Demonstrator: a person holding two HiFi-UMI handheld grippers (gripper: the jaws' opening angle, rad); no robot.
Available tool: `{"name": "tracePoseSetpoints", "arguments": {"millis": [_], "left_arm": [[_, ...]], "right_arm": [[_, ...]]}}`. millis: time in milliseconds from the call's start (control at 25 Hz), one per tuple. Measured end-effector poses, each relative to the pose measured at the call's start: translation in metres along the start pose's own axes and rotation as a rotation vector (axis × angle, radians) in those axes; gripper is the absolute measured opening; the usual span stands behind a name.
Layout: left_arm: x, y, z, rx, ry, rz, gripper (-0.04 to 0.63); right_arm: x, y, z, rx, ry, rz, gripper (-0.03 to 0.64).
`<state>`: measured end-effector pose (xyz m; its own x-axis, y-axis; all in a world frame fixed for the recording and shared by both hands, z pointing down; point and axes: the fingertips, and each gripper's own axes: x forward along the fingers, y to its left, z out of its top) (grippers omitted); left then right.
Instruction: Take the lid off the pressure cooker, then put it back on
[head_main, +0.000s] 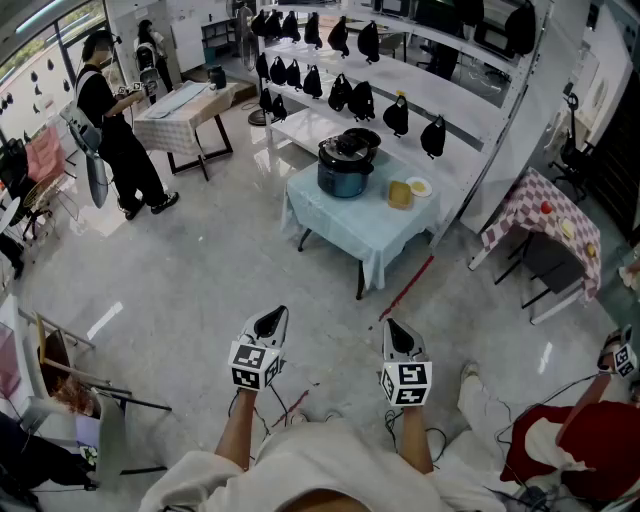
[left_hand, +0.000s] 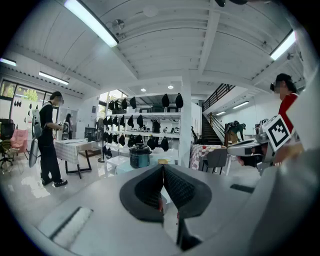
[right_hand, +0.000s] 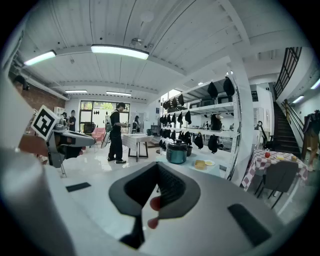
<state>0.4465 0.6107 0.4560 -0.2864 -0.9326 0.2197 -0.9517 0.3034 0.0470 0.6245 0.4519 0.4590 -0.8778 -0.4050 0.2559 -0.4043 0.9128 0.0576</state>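
While the pressure cooker (head_main: 345, 168) sits well away from you on the far worktop (head_main: 340, 228) with the pale blue cloth, its lid (head_main: 352, 142) on top, there's nothing to grip yet. This looks like the approach. Both tongs are pressed together and empty, with the left tongs (head_main: 272, 318) and right tongs (head_main: 396, 328) held out side by side over the floor (head_main: 180, 270) and tipped slightly down.

Walk up square to the near edge of the worktop, so the cooker ends up centred between your two hands. I'd spread the tongs before you arrive, not over the pot. My guess is you'll want one pair steadying the body while the other takes the lid's handle, and a lid like this likely needs a twist before it lifts. Mind the yellow item (head_main: 400, 194) and the small plate (head_main: 420, 186) just right of the cooker, so keep the right elbow in.

From here the lid's handle and any lock mark are too small to read, and I can't tell whether it's locked. The cooker's far side is hidden. The cloth covers most of the worktop's legs. In the right gripper view two red blobs (right_hand: 155, 203) sit low between the pads, and I can't make out what they are. A person (head_main: 575, 450) at near right is cut off by the edge.
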Motion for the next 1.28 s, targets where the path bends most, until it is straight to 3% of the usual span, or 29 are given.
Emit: {"name": "tracePoseSetpoints", "arguments": {"millis": [560,600,640,720,840,1280], "left_arm": [[-0.001,-0.001,-0.008,0.009,0.003,-0.03,0.027],[-0.001,-0.005,-0.01,0.01,0.007,-0.052,0.098],[0.001,-0.009,-0.013,0.009,0.012,-0.075,0.192],[0.003,-0.014,-0.015,0.0,0.012,-0.108,0.274],[0.007,-0.017,-0.016,-0.025,0.0,-0.111,0.304],[0.038,-0.037,-0.017,-0.037,0.012,-0.103,0.302]], "right_arm": [[0.004,0.012,-0.003,0.052,-0.02,0.05,0.003],[0.005,0.015,-0.003,0.058,-0.024,0.072,0.051],[0.007,0.019,-0.003,0.062,-0.028,0.098,0.156],[0.009,0.024,-0.003,0.059,-0.033,0.133,0.286],[0.011,0.024,-0.003,0.051,-0.028,0.144,0.293],[0.02,-0.013,-0.013,0.056,-0.009,0.142,0.293]]}}
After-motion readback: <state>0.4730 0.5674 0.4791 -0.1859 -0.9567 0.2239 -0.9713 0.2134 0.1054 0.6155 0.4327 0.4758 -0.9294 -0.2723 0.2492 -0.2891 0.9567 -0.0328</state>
